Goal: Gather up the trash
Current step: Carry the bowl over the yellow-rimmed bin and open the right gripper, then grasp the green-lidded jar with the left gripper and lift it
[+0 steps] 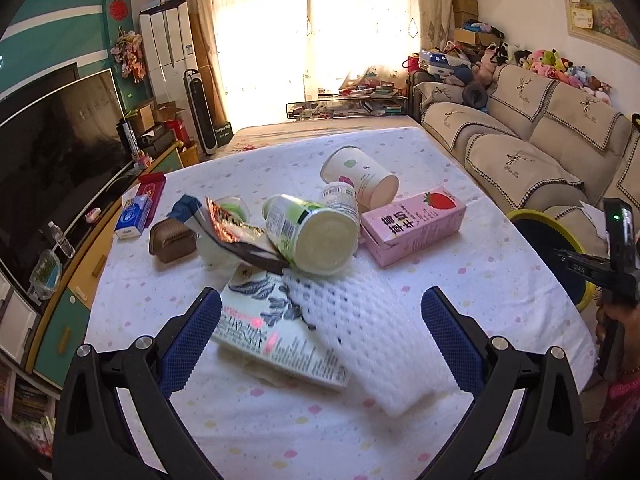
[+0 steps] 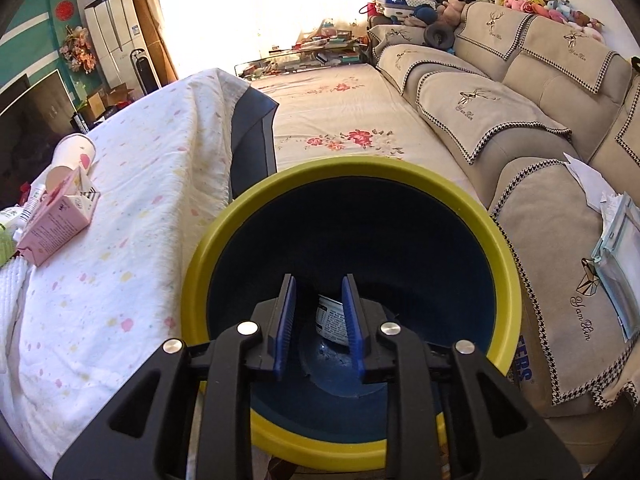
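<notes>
Blue-padded left gripper [image 1: 320, 320] hangs over the table [image 1: 460, 280] w/ jaws spread wide, nothing between the pads. Below the gap lie a flattened printed carton [image 1: 276, 336] and a white knit cloth [image 1: 360, 332], both blurred. Trash pile sits further back, approx. mid-table: a green-and-white cup [image 1: 316, 232] on its side, a dark foil wrapper [image 1: 240, 240] touching it, a 2nd small cup [image 1: 340, 198] behind, a white paper cup [image 1: 360, 176] tipped over, and a pink strawberry milk carton [image 1: 416, 224] just beside them. Left of the pile: a brown pouch [image 1: 172, 238] and a blue tissue pack [image 1: 134, 216]. At the right edge, the bin [image 1: 532, 216] rim shows yellow, w/ the other gripper's body in front of it.

Right wrist view: right gripper [image 2: 318, 300] points down into the yellow-rimmed, dark blue bin [image 2: 224, 240], which stands between table and sofa [image 2: 520, 120]. Jaws are parted a little; pads not pressing on anything. A white labelled container [image 2: 332, 320] is seen through the gap, lying inside the bin near its bottom. On the table at left, the pink carton [image 2: 56, 220] and paper cup [image 2: 72, 156] are well apart from the bin.
</notes>
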The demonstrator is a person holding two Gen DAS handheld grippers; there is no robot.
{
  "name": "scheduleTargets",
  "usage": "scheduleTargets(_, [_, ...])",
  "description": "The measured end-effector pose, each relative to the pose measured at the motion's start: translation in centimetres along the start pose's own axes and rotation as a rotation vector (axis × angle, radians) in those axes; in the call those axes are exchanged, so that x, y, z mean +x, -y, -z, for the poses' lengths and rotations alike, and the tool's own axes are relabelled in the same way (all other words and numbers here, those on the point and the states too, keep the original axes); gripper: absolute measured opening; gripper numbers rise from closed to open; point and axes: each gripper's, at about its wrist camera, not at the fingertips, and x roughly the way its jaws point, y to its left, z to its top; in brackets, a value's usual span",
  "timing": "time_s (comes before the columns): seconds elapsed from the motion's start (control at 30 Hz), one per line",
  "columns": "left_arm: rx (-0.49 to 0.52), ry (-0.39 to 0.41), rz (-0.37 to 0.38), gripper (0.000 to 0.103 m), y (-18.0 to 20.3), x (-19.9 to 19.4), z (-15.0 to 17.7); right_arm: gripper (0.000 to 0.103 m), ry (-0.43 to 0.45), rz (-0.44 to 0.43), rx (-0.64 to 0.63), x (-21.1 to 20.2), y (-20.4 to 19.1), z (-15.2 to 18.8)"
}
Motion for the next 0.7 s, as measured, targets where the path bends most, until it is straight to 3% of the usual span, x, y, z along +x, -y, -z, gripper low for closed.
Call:
scheduleTargets(0.4, [0.077,-0.041,-0.063,0.098,1.0,6.4,-3.7,0.029,0.047,-0.048,0.021,-2.1,-0.3,-0.4])
scheduleTargets(0.7, [0.101,-0.069,-0.06,0.075,1.0,8.7,-4.4,0.029,0.027,-0.069,0.023,-1.4,-0.5,-0.3])
